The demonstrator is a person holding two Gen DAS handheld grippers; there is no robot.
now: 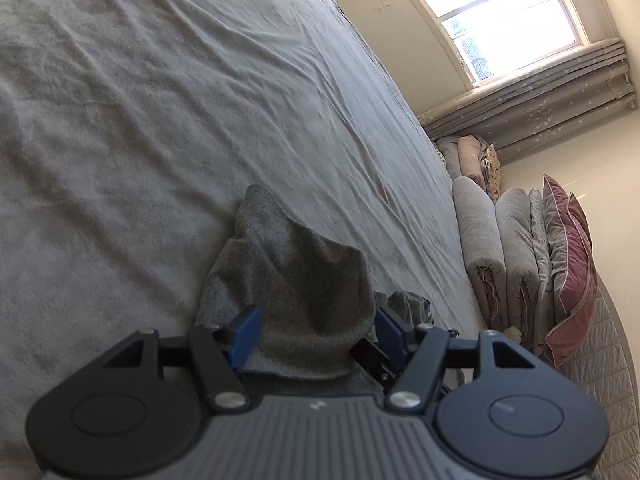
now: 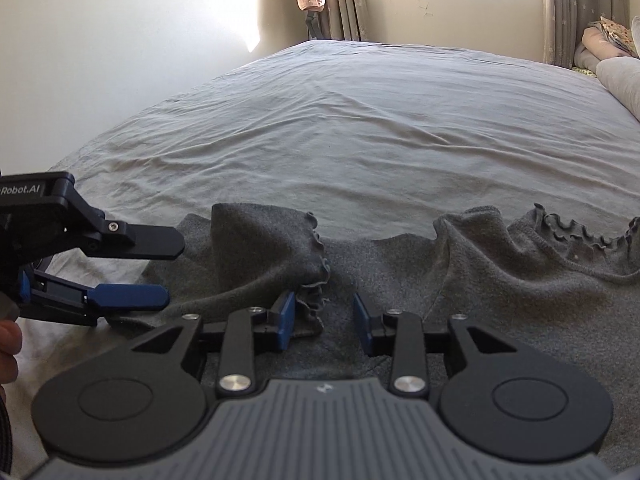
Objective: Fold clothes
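A dark grey knit garment (image 2: 400,272) with a ruffled edge lies across the near part of the bed (image 2: 360,120), filling the lower half of the right wrist view. It is rumpled, with one peak of cloth left of centre and another right of centre, so it looks laid down rather than smoothed.

The right gripper (image 2: 325,318) sits low at the bottom centre of that view, its blue pads apart, with a frayed bit of the ruffle and flat cloth in the gap. Neither pad seems to press on the fabric, so I judge nothing is gripped there.

The left gripper (image 2: 168,270) comes in from the left edge of the same view, fingers apart one above the other, at the garment's left edge. In its own view a hump of grey cloth (image 1: 296,272) rises between the pads at bottom centre. Whether it touches them I cannot tell, but it does not look clamped.

Both grippers seem placed at one edge to let go or take a fresh hold for a fold.

Folded quilts and pillows (image 1: 520,256) are stacked at the right of the left wrist view, below the window (image 1: 500,12).
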